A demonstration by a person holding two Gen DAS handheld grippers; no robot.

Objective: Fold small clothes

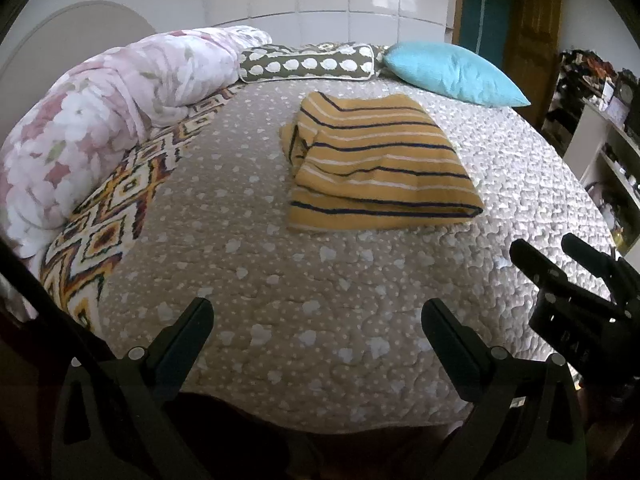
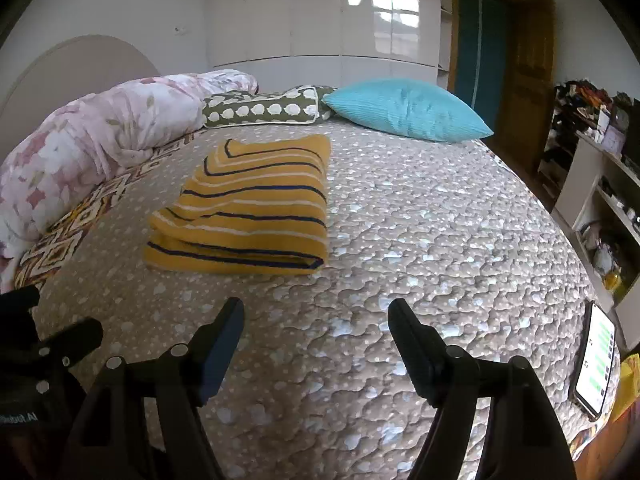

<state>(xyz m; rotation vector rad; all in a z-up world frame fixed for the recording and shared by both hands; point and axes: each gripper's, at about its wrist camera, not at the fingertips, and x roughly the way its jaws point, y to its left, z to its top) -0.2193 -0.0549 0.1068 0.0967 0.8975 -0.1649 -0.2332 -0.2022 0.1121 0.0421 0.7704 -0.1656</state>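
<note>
A mustard-yellow garment with navy and white stripes lies folded into a flat rectangle on the quilted bed cover; in the right wrist view the same garment sits left of centre. My left gripper hovers open over the near part of the bed, well short of the garment, with nothing between its fingers. My right gripper is also open and empty, near the bed's front, and its fingers show at the right edge of the left wrist view.
A rolled floral duvet lies along the left side. A spotted olive pillow and a turquoise pillow sit at the back. A phone with a lit screen rests at the bed's right corner. Shelves stand right.
</note>
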